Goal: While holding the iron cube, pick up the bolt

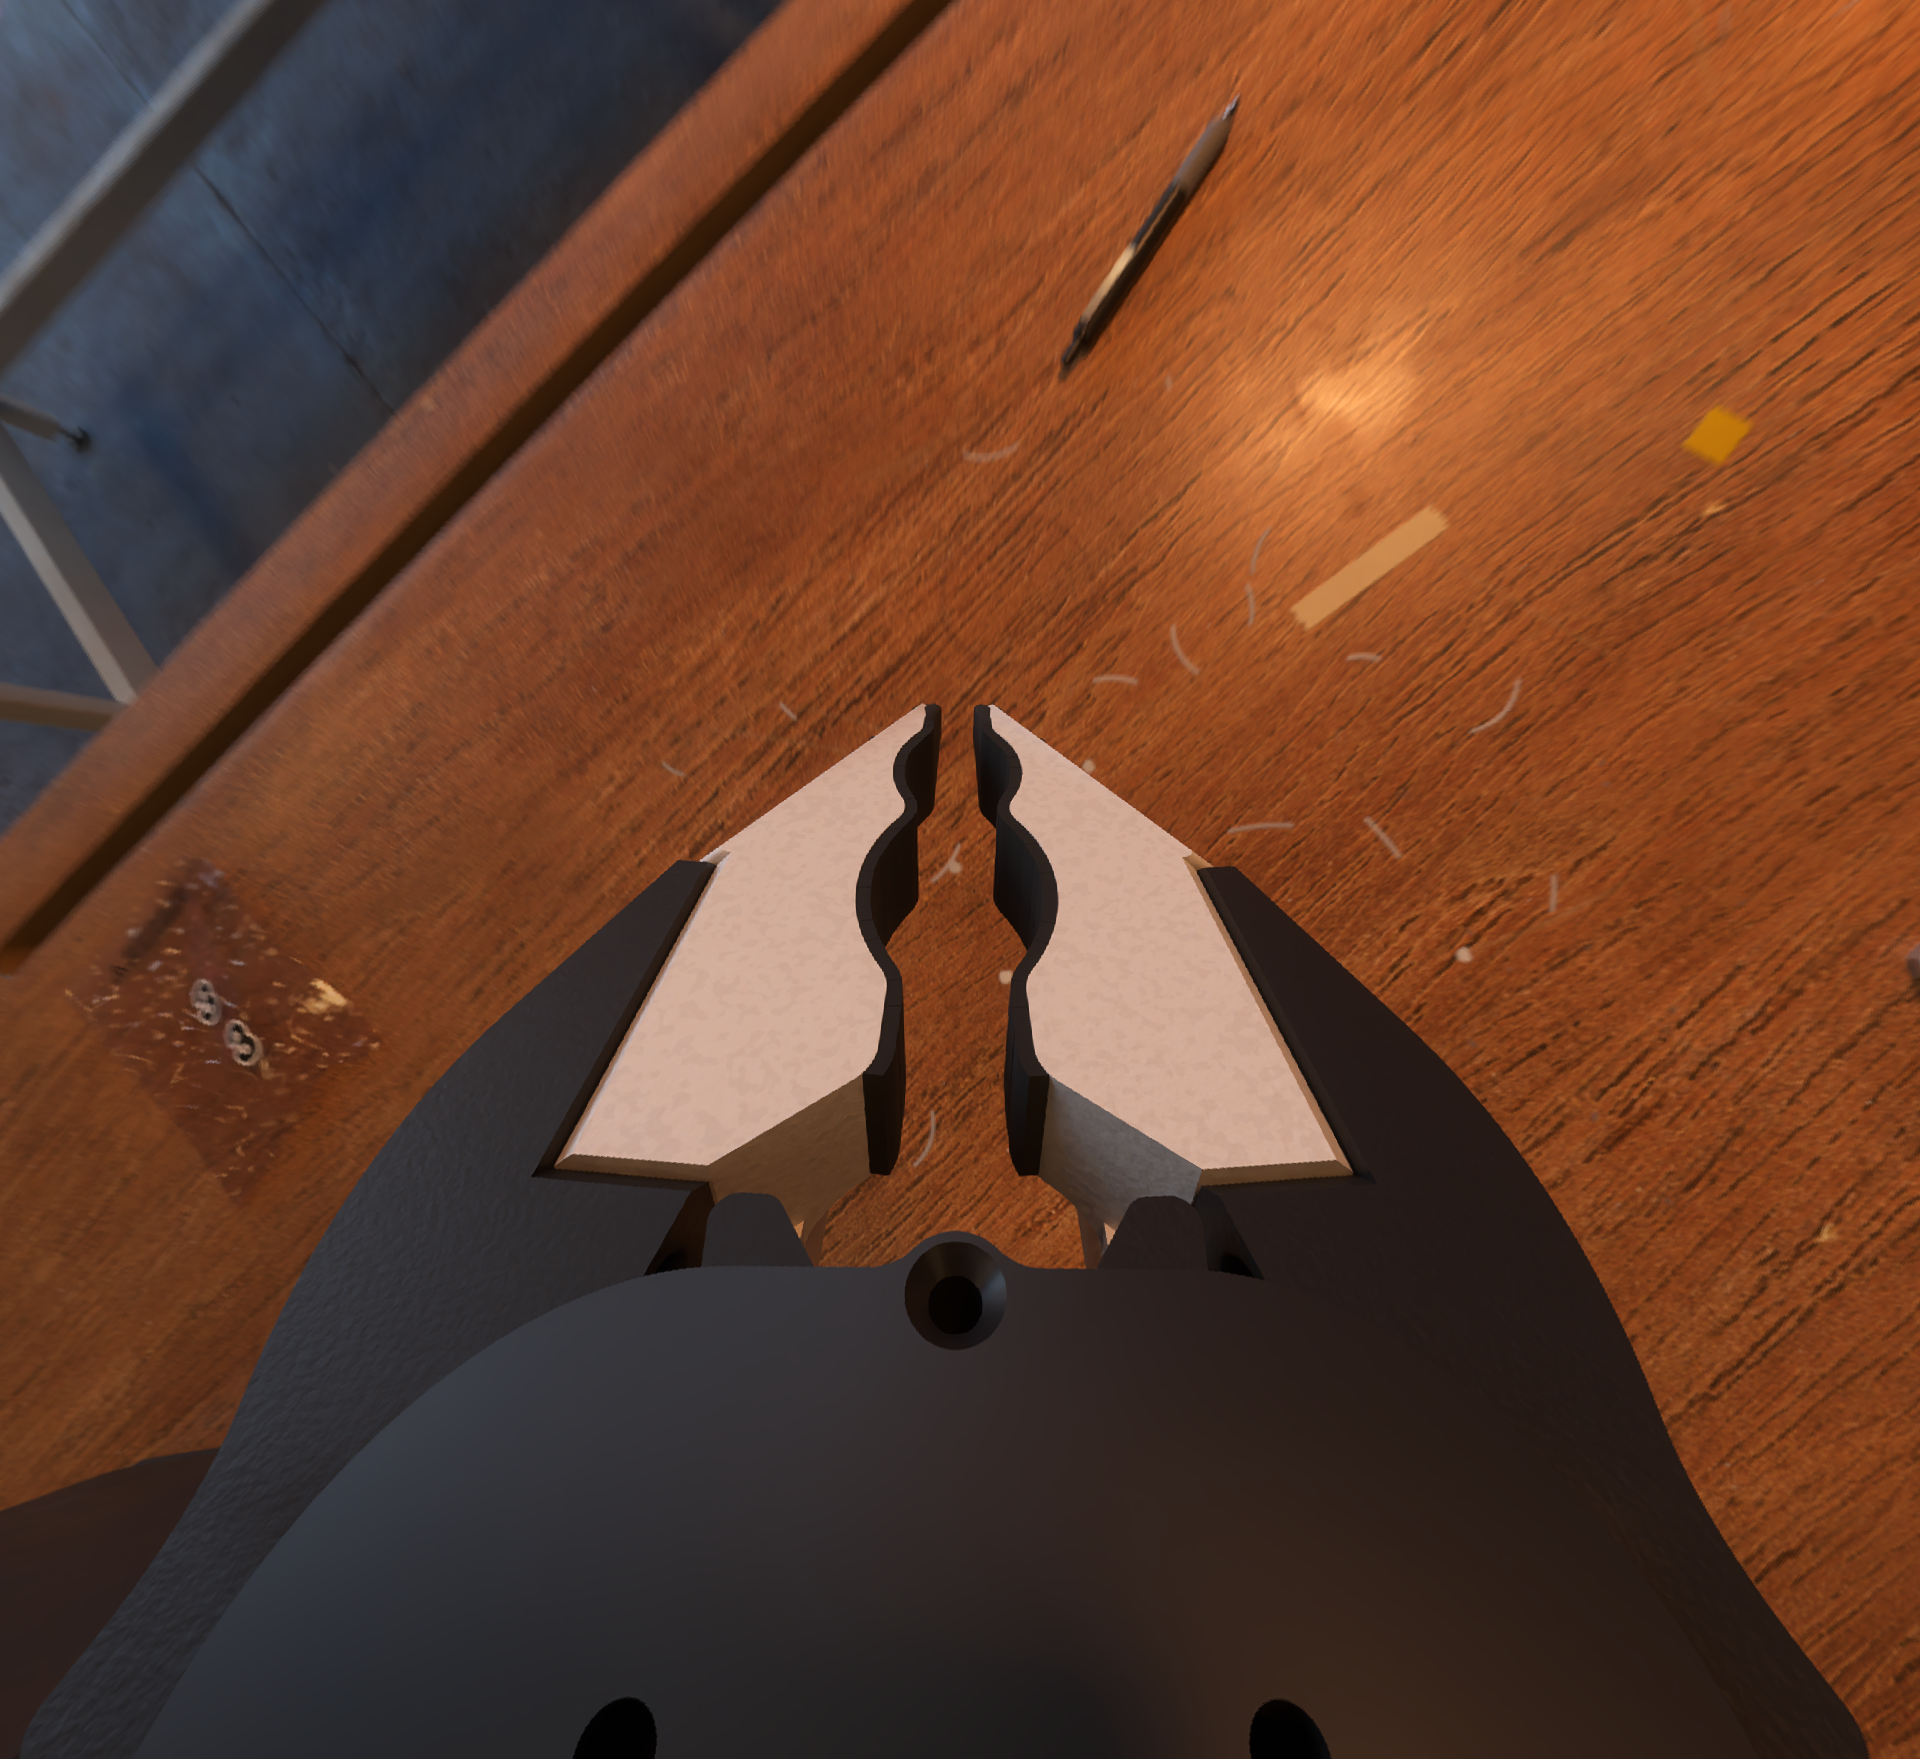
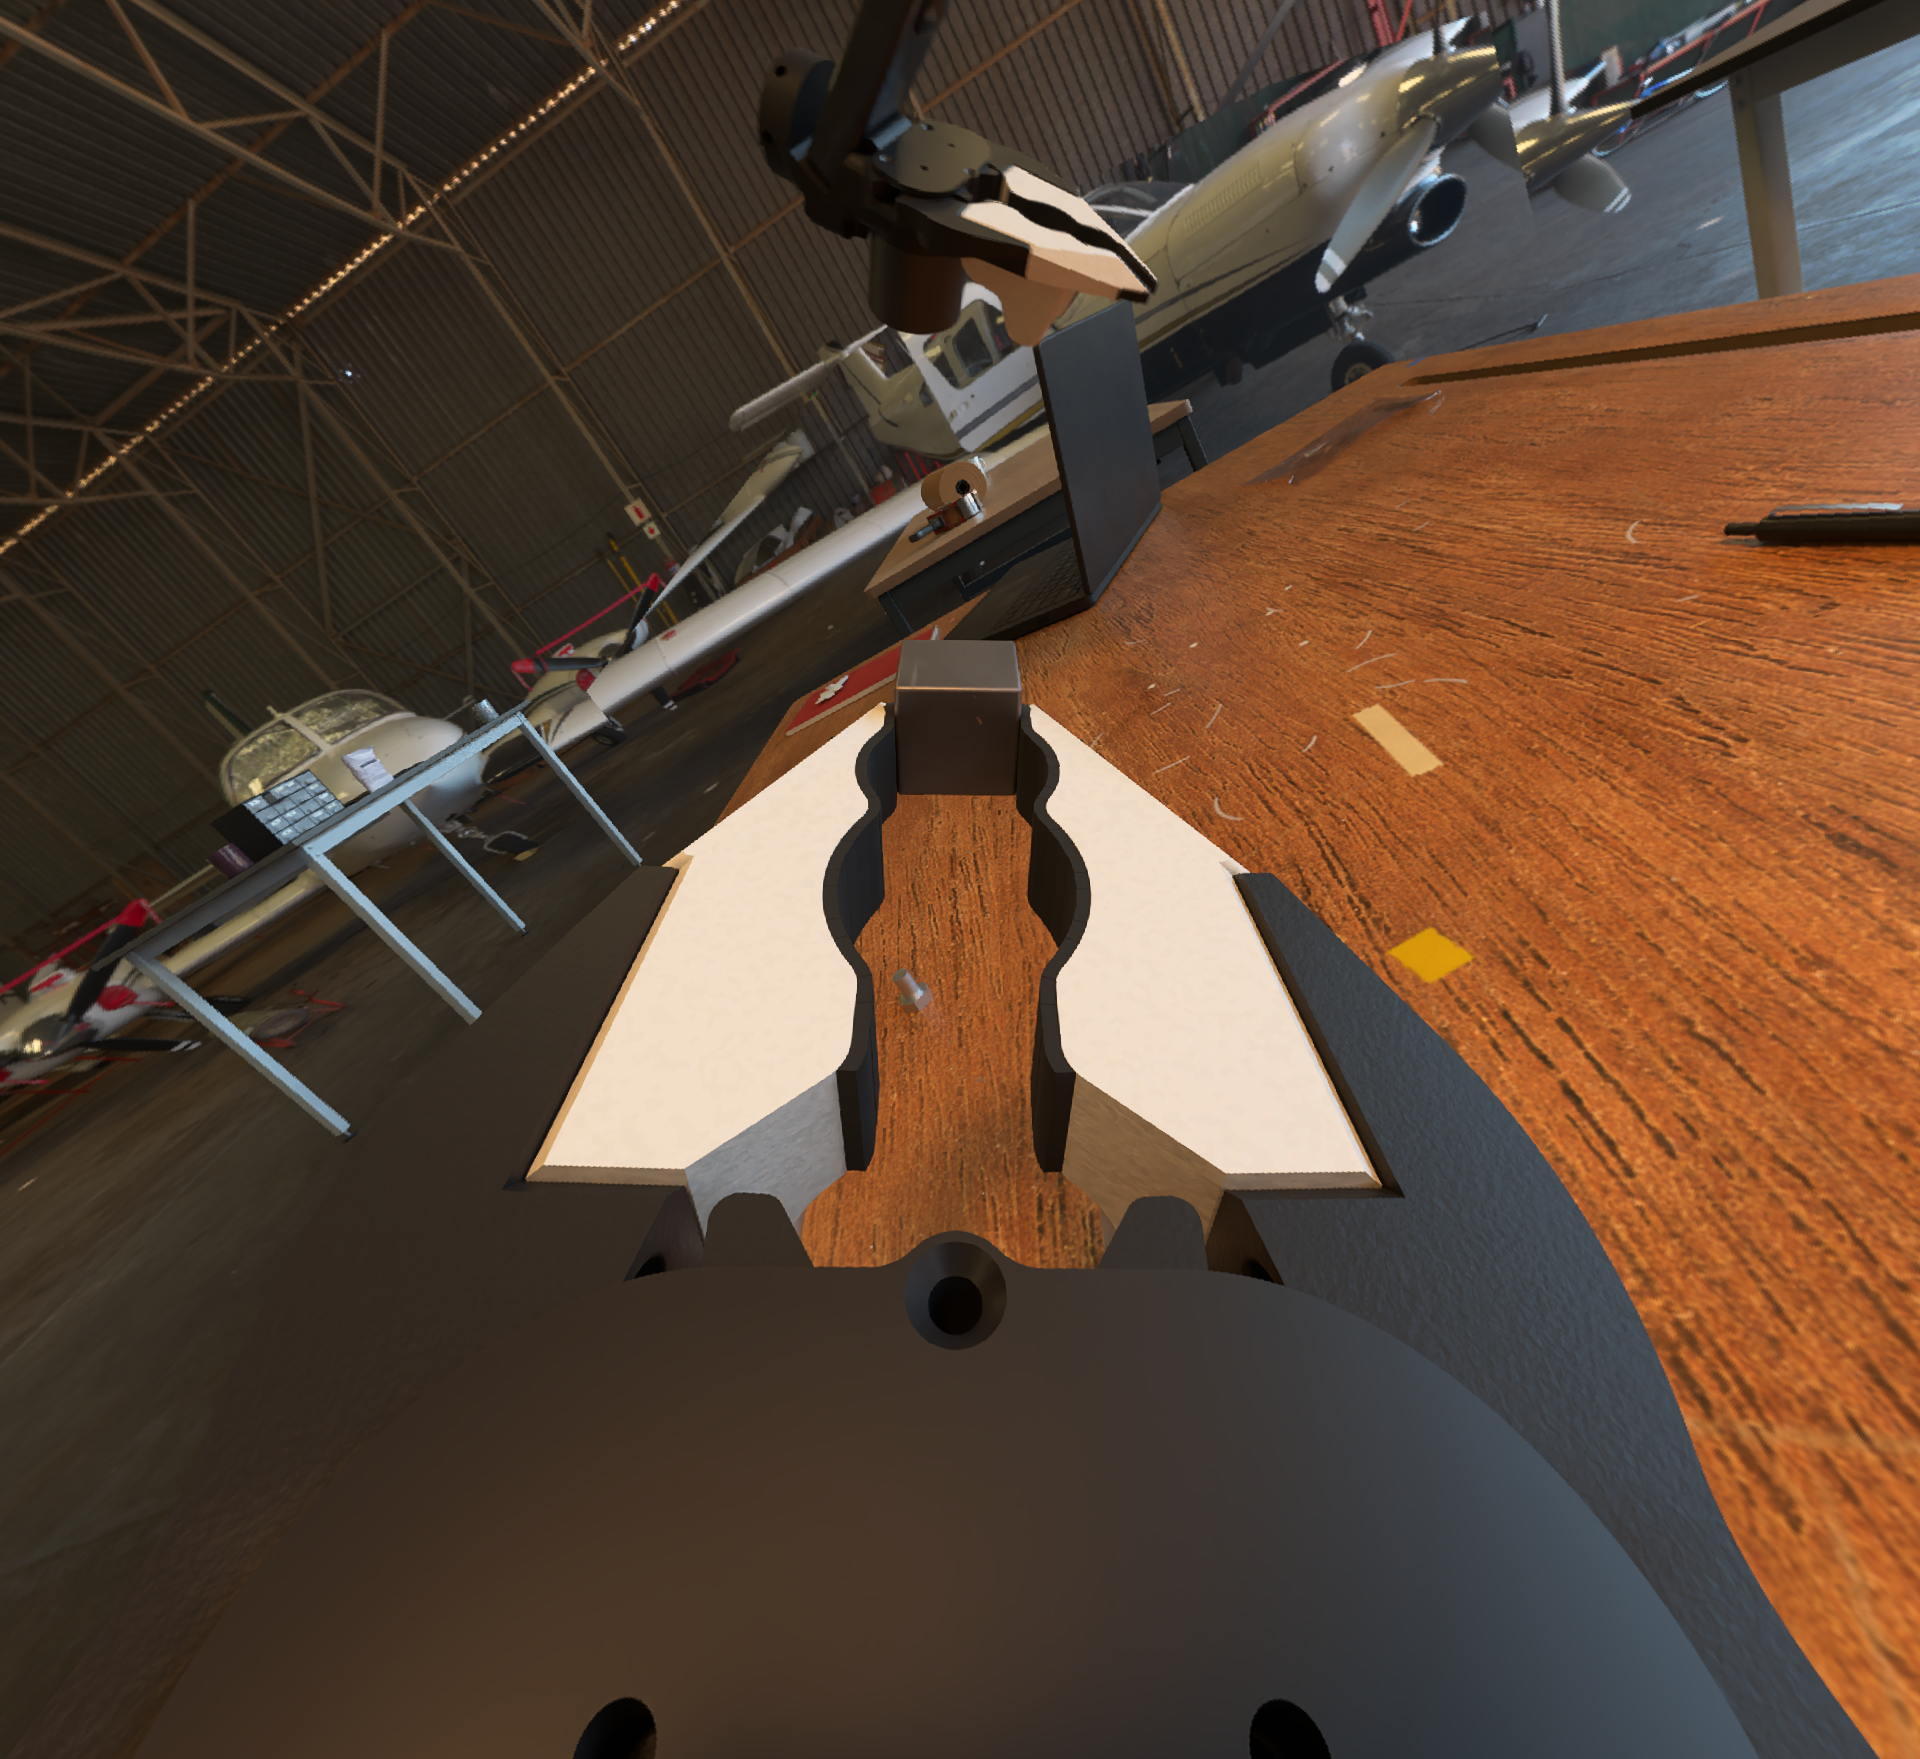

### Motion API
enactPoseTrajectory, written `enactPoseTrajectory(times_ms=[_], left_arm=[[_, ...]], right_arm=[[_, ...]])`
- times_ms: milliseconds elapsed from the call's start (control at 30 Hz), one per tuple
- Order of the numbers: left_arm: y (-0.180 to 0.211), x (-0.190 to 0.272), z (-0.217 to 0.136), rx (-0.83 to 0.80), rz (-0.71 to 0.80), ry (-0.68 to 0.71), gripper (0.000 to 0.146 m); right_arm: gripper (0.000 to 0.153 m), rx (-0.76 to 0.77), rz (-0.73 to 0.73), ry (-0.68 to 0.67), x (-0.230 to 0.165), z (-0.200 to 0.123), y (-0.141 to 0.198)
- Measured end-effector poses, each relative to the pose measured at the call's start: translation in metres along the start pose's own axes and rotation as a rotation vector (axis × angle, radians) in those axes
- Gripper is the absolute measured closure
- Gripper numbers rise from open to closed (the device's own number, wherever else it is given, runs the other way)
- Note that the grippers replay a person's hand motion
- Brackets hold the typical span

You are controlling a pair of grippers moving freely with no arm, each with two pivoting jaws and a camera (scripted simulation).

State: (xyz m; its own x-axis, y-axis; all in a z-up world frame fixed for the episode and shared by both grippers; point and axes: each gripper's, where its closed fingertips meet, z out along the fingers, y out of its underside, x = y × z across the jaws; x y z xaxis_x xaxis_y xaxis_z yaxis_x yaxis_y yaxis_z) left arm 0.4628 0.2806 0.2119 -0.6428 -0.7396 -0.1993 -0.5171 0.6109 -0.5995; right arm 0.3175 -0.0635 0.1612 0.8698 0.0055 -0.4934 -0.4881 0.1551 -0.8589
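nearest to us, our right gripper [image 2: 956,722] pinches the iron cube [image 2: 956,717] between its fingertips, lifted over the wooden table [image 2: 1558,878]. below, seen through the gap between its fingers, the small bolt [image 2: 911,989] lies on the wood. our left gripper [image 1: 957,722] has its fingers almost pressed together on nothing, above scattered metal shavings [image 1: 1184,649]. beyond it lie a tape strip [image 1: 1369,566], a yellow square [image 1: 1716,435] and a pen [image 1: 1148,234].

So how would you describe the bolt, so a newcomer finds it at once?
On the wooden table, look between the right tool's fingers, below the iron cube they grip. The bolt lies there: small, pale grey metal, unlike the flat yellow patch.
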Motion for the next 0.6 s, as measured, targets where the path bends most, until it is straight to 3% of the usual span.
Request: enactPoseTrajectory(times_ms=[167,300,600], left_arm=[[-0.04,0.029,-0.054,0.144,0.033,0.004,0.14],[-0.051,0.066,-0.068,0.279,-0.061,0.152,0.14],[0.016,0.152,0.029,0.452,-0.583,0.495,0.139]], right_arm=[[0.131,0.038,-0.011,-0.027,-0.007,-0.004,-0.009],[0.131,0.057,-0.016,-0.053,-0.012,-0.007,-0.013],[0.131,-0.037,-0.054,-0.238,-0.035,-0.023,-0.001]])
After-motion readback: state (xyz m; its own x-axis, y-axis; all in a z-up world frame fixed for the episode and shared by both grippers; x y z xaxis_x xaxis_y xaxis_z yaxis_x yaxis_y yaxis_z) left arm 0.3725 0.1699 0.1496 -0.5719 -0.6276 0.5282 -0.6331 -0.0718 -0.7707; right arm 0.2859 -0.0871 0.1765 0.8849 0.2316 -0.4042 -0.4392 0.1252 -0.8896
